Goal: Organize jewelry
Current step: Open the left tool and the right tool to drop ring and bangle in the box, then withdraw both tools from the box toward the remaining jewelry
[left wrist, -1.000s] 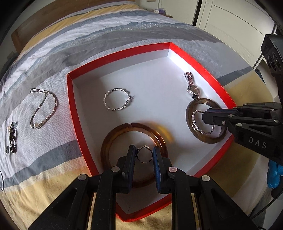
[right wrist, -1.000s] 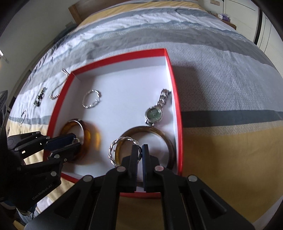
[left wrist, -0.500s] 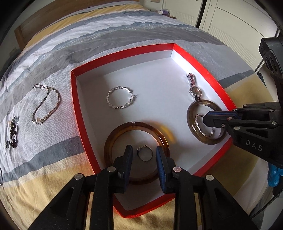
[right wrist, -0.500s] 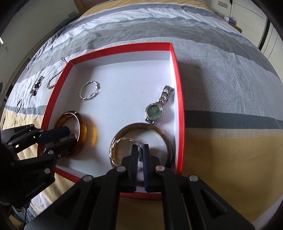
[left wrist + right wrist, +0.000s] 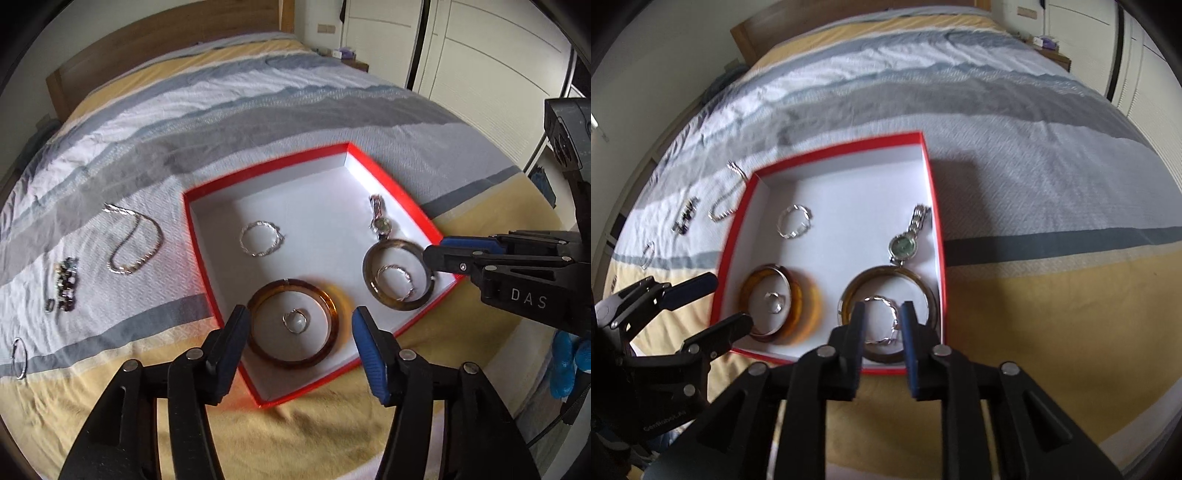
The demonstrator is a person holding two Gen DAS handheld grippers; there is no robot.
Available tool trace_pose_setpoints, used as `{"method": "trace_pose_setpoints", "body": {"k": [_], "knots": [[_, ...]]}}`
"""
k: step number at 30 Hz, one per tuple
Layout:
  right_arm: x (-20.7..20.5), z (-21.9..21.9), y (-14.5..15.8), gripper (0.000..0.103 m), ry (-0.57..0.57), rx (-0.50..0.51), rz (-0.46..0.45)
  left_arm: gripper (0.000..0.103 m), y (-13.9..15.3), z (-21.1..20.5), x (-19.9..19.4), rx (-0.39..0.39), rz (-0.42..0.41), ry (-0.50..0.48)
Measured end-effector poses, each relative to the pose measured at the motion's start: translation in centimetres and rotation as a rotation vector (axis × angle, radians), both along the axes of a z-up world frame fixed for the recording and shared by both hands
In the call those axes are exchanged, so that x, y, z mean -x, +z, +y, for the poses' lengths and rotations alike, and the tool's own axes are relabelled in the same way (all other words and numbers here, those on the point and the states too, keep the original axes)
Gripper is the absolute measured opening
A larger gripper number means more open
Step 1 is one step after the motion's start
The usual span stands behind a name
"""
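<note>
Hovering above red-rimmed white box (image 5: 207, 258), both grippers spread, empty | step: between placements | next: silver chain necklace (image 5: 133, 243) left of box

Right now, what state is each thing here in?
left gripper: open, empty.
right gripper: open, empty.
red box: lidless, on the bed.
amber bangle: flat in the box, around a small ring.
watch: lying in the box.
chain necklace: outside, on the bedspread.

Striped bed (image 5: 332, 110) carries everything: red box (image 5: 391, 184) just ahead of the tongs, and off to their left a silver chain necklace (image 5: 135, 240), dark beaded bracelet (image 5: 65, 282), thin bangle (image 5: 19, 357).
</note>
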State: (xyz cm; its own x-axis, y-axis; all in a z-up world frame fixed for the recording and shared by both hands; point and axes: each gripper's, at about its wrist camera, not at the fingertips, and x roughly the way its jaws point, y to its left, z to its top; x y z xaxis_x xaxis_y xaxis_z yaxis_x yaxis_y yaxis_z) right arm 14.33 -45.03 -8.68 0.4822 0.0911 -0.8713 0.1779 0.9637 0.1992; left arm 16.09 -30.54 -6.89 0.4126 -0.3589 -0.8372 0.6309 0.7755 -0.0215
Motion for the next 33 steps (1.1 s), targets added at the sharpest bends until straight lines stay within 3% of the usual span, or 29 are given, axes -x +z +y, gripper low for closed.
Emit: {"method": "trace_pose_setpoints", "body": {"k": [15, 33], "knots": [[5.8, 4.6, 7.9, 0.026, -0.045, -0.07, -0.177, 0.067, 8.8, 7.0, 5.7, 0.029, -0.173, 0.114], [11.5, 13.5, 12.6, 0.035, 0.017, -0.048, -0.278, 0.073, 13.7, 17.8, 11.8, 0.078, -0.31, 0.276]]}}
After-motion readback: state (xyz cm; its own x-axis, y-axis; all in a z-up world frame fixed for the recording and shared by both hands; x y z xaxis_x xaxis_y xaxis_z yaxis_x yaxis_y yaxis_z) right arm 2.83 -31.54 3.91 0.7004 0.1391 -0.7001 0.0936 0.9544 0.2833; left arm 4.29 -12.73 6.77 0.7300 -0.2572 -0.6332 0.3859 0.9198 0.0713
